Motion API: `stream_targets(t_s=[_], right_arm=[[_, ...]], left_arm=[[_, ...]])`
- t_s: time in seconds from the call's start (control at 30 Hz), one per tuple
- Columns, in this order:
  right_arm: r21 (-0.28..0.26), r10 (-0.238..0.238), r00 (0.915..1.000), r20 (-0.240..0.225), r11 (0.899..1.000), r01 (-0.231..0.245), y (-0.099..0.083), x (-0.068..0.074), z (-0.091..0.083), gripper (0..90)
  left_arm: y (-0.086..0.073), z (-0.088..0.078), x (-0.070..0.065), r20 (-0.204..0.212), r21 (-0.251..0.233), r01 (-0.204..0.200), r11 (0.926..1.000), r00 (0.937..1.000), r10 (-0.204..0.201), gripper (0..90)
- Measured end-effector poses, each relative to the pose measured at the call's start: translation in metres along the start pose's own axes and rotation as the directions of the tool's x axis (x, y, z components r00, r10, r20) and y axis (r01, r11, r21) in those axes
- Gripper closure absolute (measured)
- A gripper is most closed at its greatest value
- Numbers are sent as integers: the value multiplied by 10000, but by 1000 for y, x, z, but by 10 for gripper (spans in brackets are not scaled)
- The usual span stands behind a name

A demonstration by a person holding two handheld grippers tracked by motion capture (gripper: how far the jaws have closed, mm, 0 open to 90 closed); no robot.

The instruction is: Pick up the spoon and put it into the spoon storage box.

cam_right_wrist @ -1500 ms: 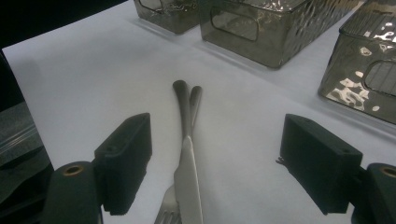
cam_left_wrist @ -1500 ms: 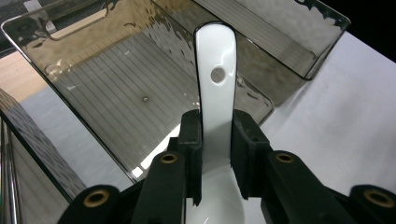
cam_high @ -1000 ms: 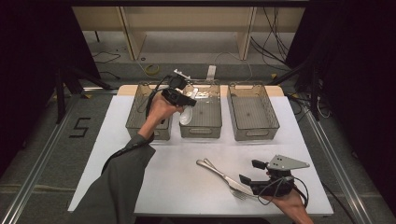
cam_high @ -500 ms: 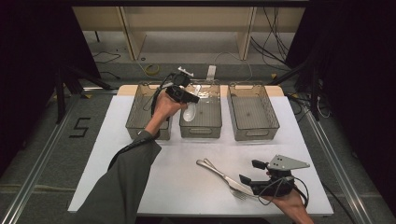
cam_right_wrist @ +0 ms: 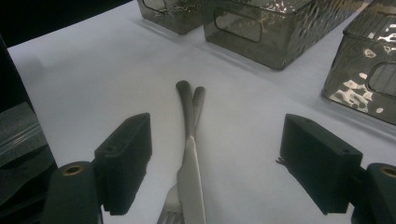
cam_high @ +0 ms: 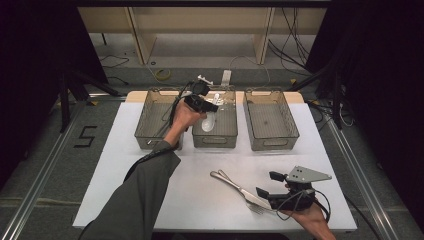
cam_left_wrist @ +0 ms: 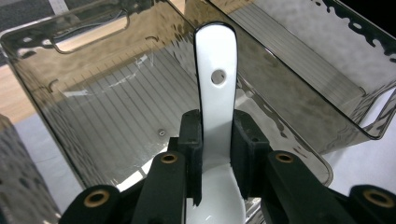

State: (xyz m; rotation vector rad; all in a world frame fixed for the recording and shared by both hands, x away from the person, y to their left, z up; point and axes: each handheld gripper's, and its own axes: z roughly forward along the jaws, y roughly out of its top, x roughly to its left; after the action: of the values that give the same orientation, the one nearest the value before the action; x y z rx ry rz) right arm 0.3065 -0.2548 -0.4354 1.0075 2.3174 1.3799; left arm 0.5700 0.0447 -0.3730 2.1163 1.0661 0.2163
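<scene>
Shifting from the left bin [cam_high: 156,120] toward the middle one, the left gripper [cam_high: 209,106] is now hanging over the middle bin [cam_high: 216,136], clamping one white spoon [cam_left_wrist: 215,93] by its handle, handle end pointing away along the jaws. Three bins are standing on the counter [cam_high: 120,165]. Nearer, the right gripper [cam_right_wrist: 217,158] is gaping around one knife [cam_right_wrist: 191,172] and one fork [cam_right_wrist: 169,212], lying lengthwise between its jaws.

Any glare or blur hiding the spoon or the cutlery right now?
Left gripper view: the white spoon is sharp between the pads, with bright reflections rippling on the middle bin walls. Right gripper view: knife and fork are clear, the near jaws slightly soft. High view: table evenly lit, surroundings dark.
</scene>
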Motion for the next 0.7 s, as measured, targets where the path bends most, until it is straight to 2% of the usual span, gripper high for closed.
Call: stream_targets(t_s=[0.37,0.7], right_arm=[[10,-28,10000,-3,10000,28,0,0,0,260],[49,-18,10000,-17,10000,18,0,1,1,260]], left_arm=[[-4,6,0,-121,115,122,9999,9999,-121,748],[-13,14,8,-157,304,327,9990,9994,-322,747]])
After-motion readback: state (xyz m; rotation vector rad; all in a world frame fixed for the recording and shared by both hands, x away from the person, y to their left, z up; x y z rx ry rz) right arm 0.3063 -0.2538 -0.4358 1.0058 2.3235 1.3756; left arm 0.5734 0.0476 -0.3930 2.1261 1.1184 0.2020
